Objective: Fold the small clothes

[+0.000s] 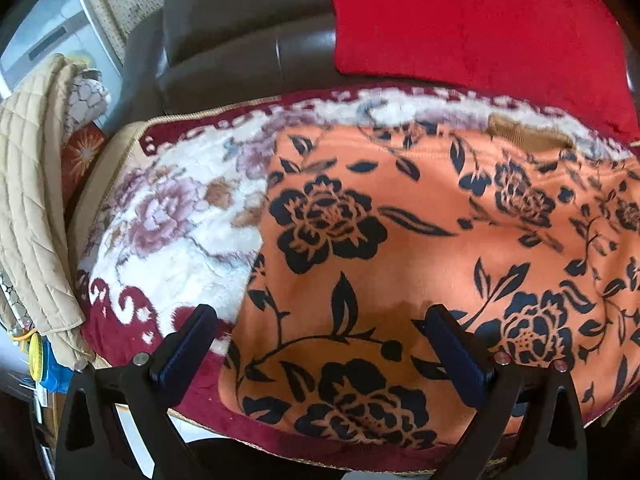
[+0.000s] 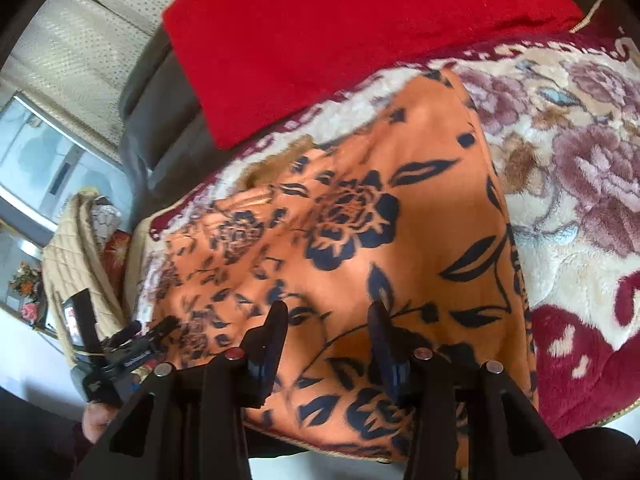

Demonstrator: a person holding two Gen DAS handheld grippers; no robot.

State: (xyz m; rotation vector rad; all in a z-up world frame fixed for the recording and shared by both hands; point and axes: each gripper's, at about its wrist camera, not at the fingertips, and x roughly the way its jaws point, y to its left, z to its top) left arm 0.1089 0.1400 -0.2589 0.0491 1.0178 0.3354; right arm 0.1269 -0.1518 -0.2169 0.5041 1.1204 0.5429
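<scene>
One orange garment with black flower print (image 1: 420, 240), one plush cream-and-maroon floral blanket (image 1: 172, 216), one red velvety cloth (image 1: 472, 24), one beige quilted cover (image 1: 28, 208), two black claws: left claw (image 1: 320, 320), right claw (image 2: 330, 312).

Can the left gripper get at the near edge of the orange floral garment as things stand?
Probably yes: the left gripper hangs open right over the orange floral garment, and nothing lies between them.

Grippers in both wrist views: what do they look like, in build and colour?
Both match. The left gripper has a matte black frame with triangular cut-outs, round silver pivot pins and dark blue pads. The right gripper is built the same, though one of its pins is red. The right view also shows the left gripper's black body, held in a bare hand.
</scene>
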